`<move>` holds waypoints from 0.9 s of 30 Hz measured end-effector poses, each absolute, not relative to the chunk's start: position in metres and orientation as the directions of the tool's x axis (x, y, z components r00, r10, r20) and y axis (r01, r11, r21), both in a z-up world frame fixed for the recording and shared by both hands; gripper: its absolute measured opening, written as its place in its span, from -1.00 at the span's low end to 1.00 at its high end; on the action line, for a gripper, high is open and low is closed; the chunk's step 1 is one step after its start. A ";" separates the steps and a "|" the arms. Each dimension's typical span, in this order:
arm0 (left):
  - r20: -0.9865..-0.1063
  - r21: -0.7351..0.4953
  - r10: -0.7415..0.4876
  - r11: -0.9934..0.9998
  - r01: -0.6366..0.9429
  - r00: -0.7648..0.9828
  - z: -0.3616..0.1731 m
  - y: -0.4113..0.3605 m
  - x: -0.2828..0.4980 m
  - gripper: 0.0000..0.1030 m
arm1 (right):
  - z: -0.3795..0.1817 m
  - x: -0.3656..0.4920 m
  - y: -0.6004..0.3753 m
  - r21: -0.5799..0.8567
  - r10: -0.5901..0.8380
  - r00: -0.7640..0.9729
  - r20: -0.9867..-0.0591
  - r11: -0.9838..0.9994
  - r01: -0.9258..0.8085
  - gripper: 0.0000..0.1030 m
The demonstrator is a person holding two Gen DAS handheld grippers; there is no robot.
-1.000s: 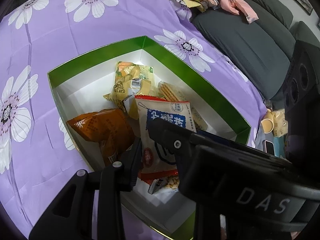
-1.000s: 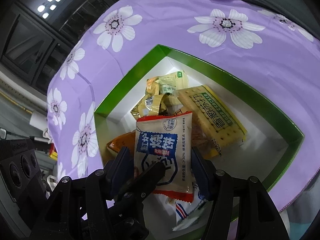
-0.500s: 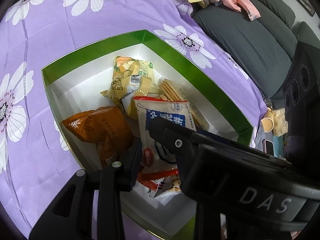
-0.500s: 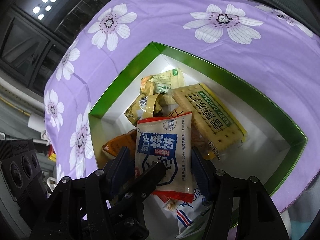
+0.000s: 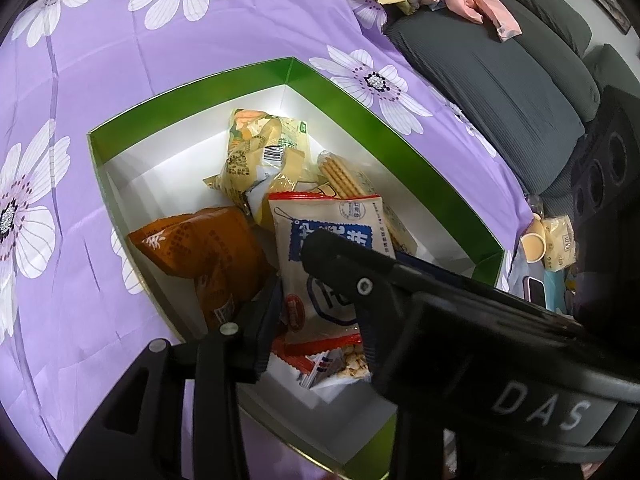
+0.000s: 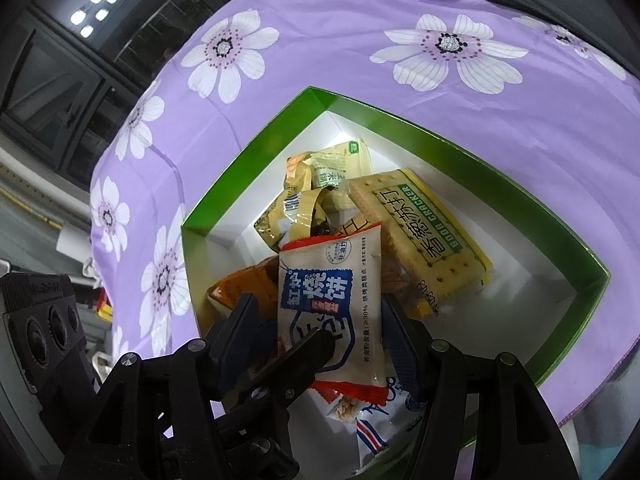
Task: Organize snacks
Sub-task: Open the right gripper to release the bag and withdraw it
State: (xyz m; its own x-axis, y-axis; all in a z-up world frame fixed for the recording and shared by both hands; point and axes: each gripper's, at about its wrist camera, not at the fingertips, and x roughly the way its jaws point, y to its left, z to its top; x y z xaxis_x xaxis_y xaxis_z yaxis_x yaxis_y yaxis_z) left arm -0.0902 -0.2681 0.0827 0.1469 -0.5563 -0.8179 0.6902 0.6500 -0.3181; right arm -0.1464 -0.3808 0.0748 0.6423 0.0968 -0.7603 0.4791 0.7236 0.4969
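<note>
Right gripper (image 6: 316, 312) clamps the white-and-blue biscuit packet (image 6: 332, 300) over the green box (image 6: 592, 280); left gripper (image 5: 316, 300), jaws just opening, frees it. Lower, don't drop.

Both cameras ride on the hand-held grippers and look steeply down, close in, at the green-rimmed box (image 5: 192, 92) on the purple flowered cloth (image 5: 100, 52). The left view faces toward a grey sofa (image 5: 500, 92); the right view faces toward dark windows (image 6: 52, 60). Both share the box and the white-and-blue snack packet (image 6: 340, 300) at its middle.
</note>
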 end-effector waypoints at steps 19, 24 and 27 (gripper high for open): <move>-0.717 -0.141 -0.555 0.708 0.692 0.421 0.169 -0.223 -0.127 0.82 | 0.163 -0.189 -0.345 0.431 -0.057 0.789 -0.611 0.812 0.393 0.66; -0.709 -0.139 -0.549 0.723 0.676 0.442 0.169 -0.211 -0.132 0.92 | 0.164 -0.195 -0.341 0.409 -0.085 0.784 -0.615 0.816 0.409 0.66; -0.713 -0.157 -0.549 0.732 0.663 0.436 0.166 -0.205 -0.132 0.94 | 0.162 -0.196 -0.339 0.384 -0.106 0.769 -0.630 0.818 0.428 0.66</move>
